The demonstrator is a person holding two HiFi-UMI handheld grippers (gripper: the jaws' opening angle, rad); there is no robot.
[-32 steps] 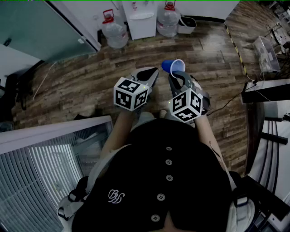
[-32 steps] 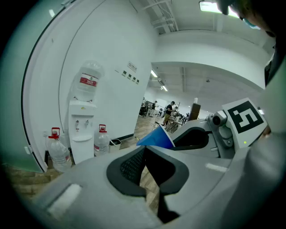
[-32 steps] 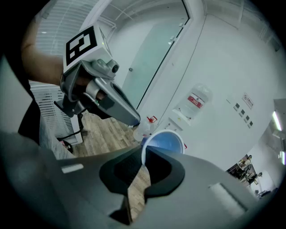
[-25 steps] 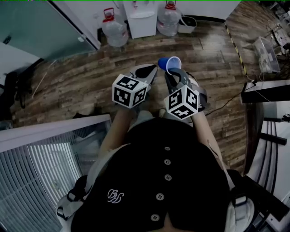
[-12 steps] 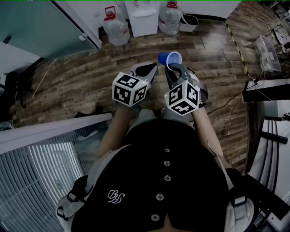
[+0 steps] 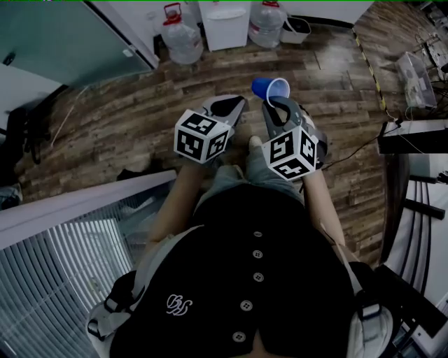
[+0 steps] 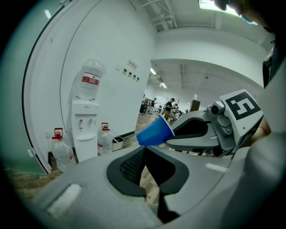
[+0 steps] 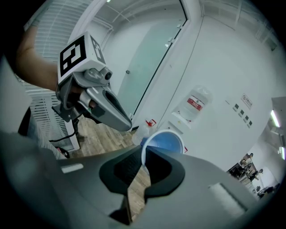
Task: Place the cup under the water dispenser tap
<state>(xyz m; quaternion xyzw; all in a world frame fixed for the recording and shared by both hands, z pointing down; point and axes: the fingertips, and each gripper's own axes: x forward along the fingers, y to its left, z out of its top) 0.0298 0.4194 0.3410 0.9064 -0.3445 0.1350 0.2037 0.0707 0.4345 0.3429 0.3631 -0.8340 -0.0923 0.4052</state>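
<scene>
Nearest: person's dark buttoned shirt (image 6: 252,280). Left gripper (image 6: 234,105): jaws together, nothing between. Right gripper (image 6: 273,105) beside it: jaws clamped on rim of blue plastic cup (image 6: 269,88), white inside, tipped sideways, held in air above brown wood-plank floor (image 6: 140,119). Farthest: white water dispenser (image 6: 225,17) at wall, well apart from cup; clear water jugs (image 6: 182,38) on floor either side.

White box-shaped water dispenser (image 6: 225,21) far centre, against wall. Clear plastic water jug (image 6: 182,38) at its left, second jug (image 6: 267,22) at its right. Blue paper cup (image 6: 269,89) nearer, rim between right gripper (image 6: 271,105) jaws; left gripper (image 6: 231,106) just left.
</scene>
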